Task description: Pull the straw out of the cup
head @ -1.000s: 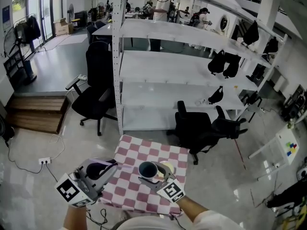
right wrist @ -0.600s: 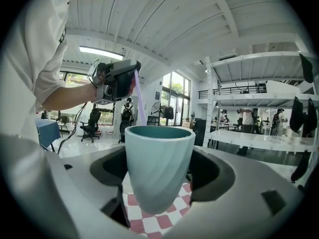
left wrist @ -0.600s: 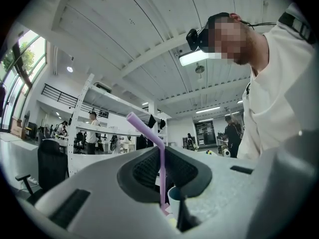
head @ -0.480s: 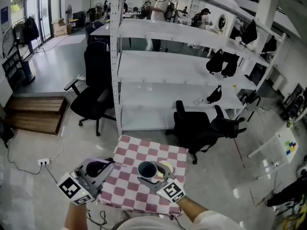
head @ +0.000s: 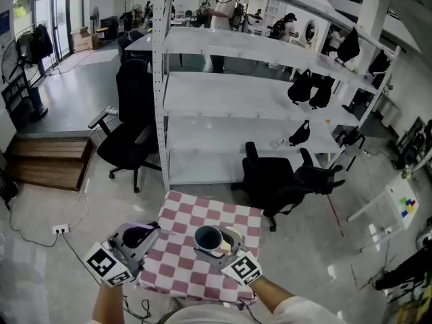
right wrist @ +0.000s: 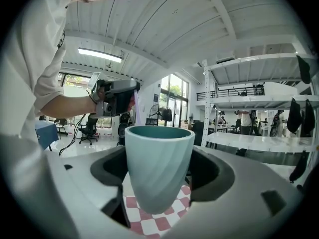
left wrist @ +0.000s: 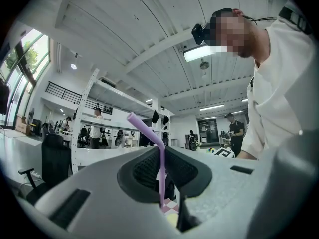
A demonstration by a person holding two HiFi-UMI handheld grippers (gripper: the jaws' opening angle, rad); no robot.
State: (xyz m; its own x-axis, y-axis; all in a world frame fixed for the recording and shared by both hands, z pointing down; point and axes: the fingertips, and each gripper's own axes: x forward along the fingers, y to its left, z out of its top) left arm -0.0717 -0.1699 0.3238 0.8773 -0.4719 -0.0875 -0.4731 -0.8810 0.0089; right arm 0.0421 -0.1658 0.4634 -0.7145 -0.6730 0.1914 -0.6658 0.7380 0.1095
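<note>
Looking down from the head view, the small table with the pink-and-white checked cloth point(head: 196, 214) sits just in front of the person. The right gripper point(head: 214, 250) holds the teal cup point(head: 207, 235) over the cloth's near half. The left gripper point(head: 150, 233) hangs off the table's left edge, apart from the cup, and the straw is too thin to make out here. In the left gripper view, the left gripper point(left wrist: 164, 176) has its jaws clenched on a purple bendy straw point(left wrist: 161, 153). The straw's long axis stands upright between the pads and its bent top leans up and to the left. In the right gripper view, the right gripper point(right wrist: 158, 176) has wide-set jaws grasping the cup point(right wrist: 158, 153) by its sides above the checked cloth point(right wrist: 154, 220). The cup's mouth shows no straw. Beyond its left rim the left gripper point(right wrist: 127, 96) carries the straw point(right wrist: 136, 107), clear of the cup. I judge the pull finished. Any move with the straw falls to the left hand, working away from the cup on its right.
</note>
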